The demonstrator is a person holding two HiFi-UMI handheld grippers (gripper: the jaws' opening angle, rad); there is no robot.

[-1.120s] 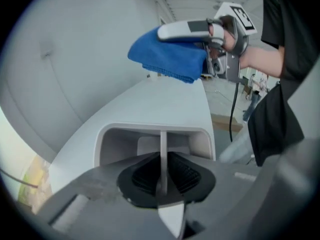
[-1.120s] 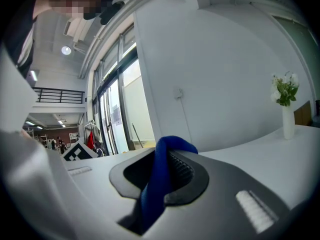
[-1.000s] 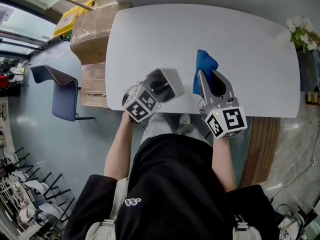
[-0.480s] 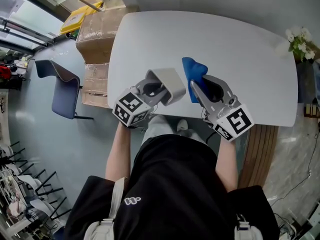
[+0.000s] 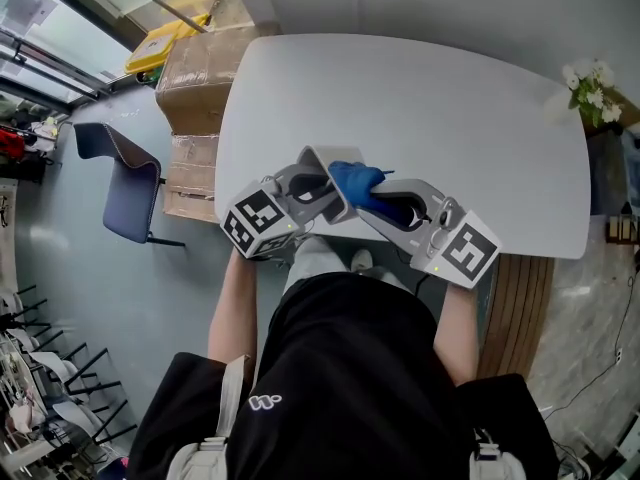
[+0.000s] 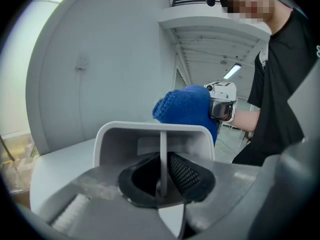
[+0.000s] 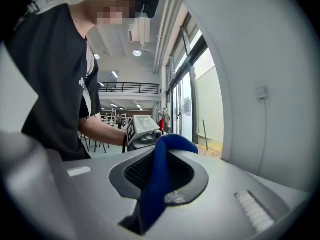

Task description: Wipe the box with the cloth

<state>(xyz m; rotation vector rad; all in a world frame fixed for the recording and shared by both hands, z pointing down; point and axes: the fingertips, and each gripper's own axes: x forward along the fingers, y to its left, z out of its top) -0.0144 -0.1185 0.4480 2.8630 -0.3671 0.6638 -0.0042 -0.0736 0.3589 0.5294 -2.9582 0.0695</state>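
Over the table [image 5: 420,98] edge, the box [image 6: 150,136] is clamped by one wall in the left gripper [image 5: 303,183]; the cloth [image 5: 355,179], pinched in the right gripper [image 5: 378,200], is set against its rim from the right.

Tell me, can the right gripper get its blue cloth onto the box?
Probably yes. The right gripper is shut on the blue cloth, which looks pressed against the rim of the box that the left gripper holds. Nothing stands between them.
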